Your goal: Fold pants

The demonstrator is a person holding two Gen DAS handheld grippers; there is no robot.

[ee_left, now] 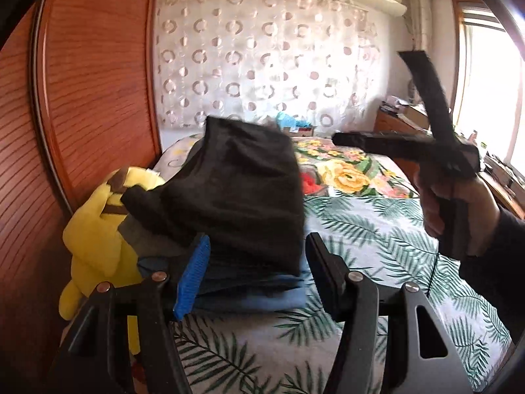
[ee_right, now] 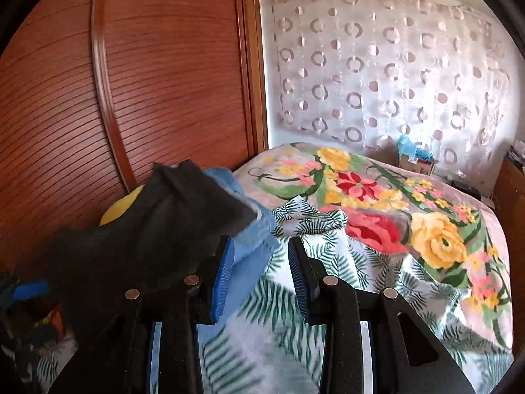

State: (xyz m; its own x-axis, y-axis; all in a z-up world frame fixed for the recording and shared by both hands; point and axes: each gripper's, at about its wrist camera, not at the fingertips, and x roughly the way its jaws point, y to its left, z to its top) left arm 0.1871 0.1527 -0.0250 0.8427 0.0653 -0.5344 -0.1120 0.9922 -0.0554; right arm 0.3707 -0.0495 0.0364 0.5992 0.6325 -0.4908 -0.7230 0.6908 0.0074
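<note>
The folded black pants [ee_left: 236, 190] are sitting on a clothes stack [ee_left: 249, 292] at 11 o'clock — soft, limp, best taken at a folded edge. Left gripper [ee_left: 257, 272] and right gripper [ee_right: 261, 279] are both gaping, empty.

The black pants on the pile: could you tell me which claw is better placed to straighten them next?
Probably the left claw: it is open, directly facing the black pants atop the clothes stack. The right claw, also open, has them off to its left.

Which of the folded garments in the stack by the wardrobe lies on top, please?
The black pants lie on top, draped over the grey and blue garments beneath.
</note>
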